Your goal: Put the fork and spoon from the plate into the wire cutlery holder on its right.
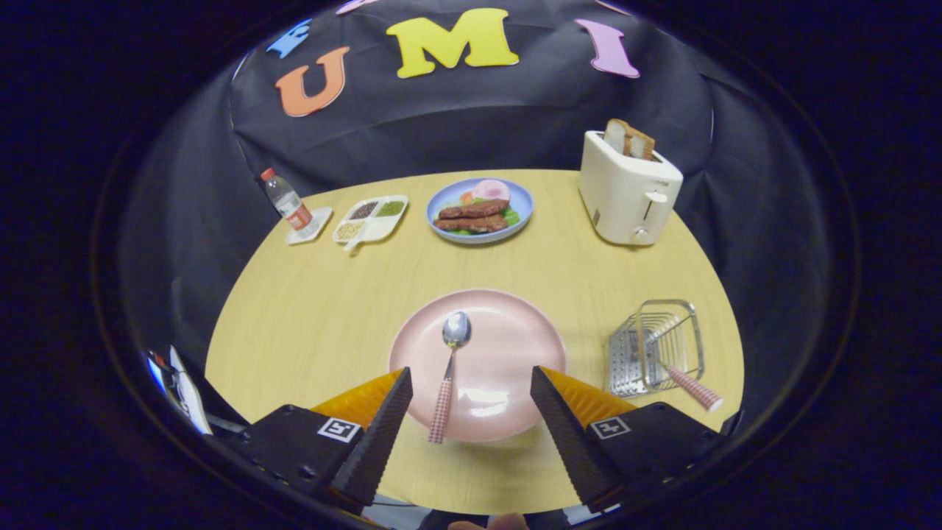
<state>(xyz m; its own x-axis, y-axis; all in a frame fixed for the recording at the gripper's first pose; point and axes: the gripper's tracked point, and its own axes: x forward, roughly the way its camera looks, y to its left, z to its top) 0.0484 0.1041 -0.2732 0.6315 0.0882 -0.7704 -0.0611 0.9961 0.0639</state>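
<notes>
**Spoon waits on plate, fork already in the rack**

Hovering low over a round wooden table [309, 309], the hand-held gripper [471, 390] hangs with its 2 fingers spread wide and nothing between them but air. At lower centre of the frame, a metal spoon with a checked red-and-white handle [449, 368] lies on the round pink plate [515, 346], bowl pointing away, its handle just inside the left finger. At lower right, the wire cutlery holder [659, 346] stands beside the plate with 1 checked handle [694, 388], probably the fork's, sticking out toward the camera.

Only the spoon appears left to move. Its thin handle lies flat on glazed ware and off-centre in the gap, so a closing pinch may skate it across the plate, or tip it out mid-carry. A careless drop could also knock the leaning utensil or shove the light rack.
</notes>
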